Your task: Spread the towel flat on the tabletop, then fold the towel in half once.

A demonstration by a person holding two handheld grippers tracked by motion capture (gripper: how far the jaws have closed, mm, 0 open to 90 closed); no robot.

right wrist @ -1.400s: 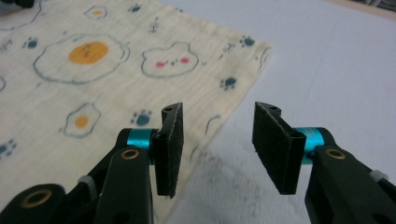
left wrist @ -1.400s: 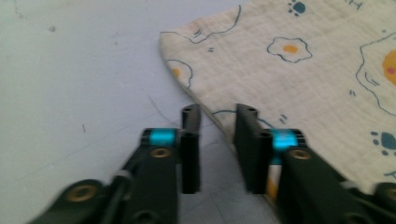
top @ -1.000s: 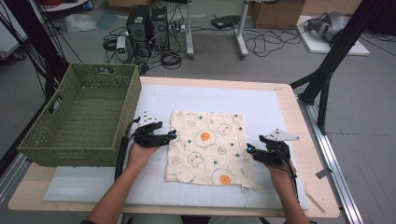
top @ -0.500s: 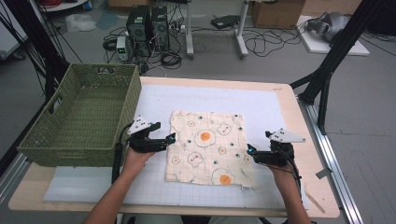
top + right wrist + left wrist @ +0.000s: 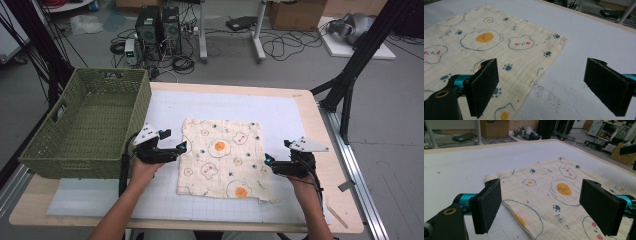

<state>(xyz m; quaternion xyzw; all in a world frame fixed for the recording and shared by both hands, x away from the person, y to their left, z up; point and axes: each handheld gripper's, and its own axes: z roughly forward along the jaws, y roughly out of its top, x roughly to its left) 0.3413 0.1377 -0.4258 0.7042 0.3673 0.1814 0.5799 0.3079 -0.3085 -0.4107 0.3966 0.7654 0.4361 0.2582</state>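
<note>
Lying flat and square near the middle of the white foam mat [image 5: 300, 120]: cream muslin cloth printed with fried eggs and paw marks [image 5: 222, 157], lightly creased, no fold yet made. Flanking its side edges, left gripper [image 5: 183, 146] and right gripper [image 5: 268, 160], jaws having just been opening, now standing wide, gripping nothing. Judging by the green woven basket [image 5: 85, 125] waiting alongside, folding and stowing likely remaining.

Left hand-held gripper [image 5: 182, 148]: black body, teal-blue accents by fingertips, grey three-cornered plate on top, black cable trailing along forearm toward near edge. Right hand-held gripper [image 5: 268, 161]: same black build, grey three-cornered plate, teal spot at tip, black cable running back along arm. Gripper views: two flat rectangular black pads [image 5: 486, 208] with matte foam-like faces, teal cylindrical mounts behind them, black bracket with brass-ringed hole at lower left. Forearms bare, no sleeves visible
</note>
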